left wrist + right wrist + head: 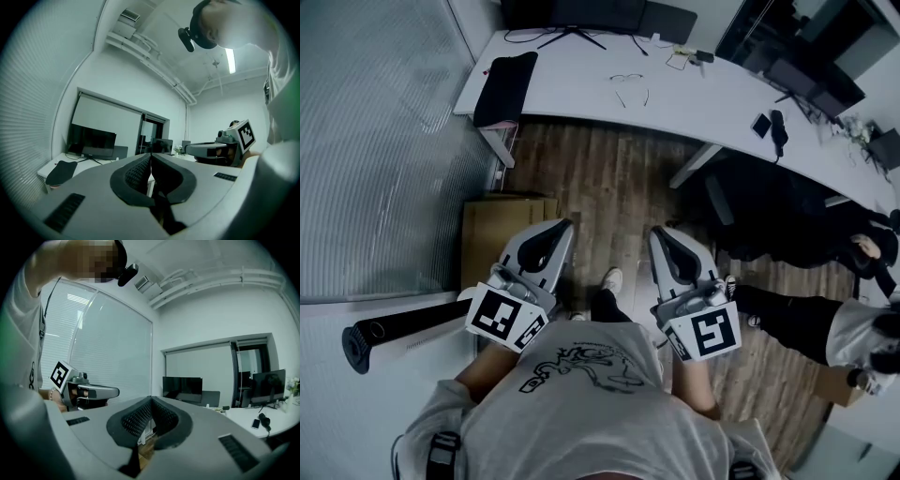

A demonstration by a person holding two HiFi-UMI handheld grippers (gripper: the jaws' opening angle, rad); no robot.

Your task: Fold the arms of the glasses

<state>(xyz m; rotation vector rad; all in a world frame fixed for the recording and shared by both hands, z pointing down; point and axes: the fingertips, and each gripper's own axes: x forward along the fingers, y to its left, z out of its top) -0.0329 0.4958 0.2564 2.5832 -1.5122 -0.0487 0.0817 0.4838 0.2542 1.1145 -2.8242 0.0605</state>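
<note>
**Left claw** [564,226] and **right claw** [659,233] — two in all — held side by side above the wooden floor [609,173]. Each has its jaws pressed together with nothing between them.

One pair of glasses [629,86] lies on the white counter [572,70], arms unfolded, well apart from both claws and touched by neither.

Also on the counter:
- one black pouch [507,88] at the left end
- one monitor [574,13] at the back edge
- one phone [760,125] to the right

A cardboard box [502,231] stands on the floor near the left claw — a stretch of floor separates the claws from the counter. Another person [787,317] sits at the right.
</note>
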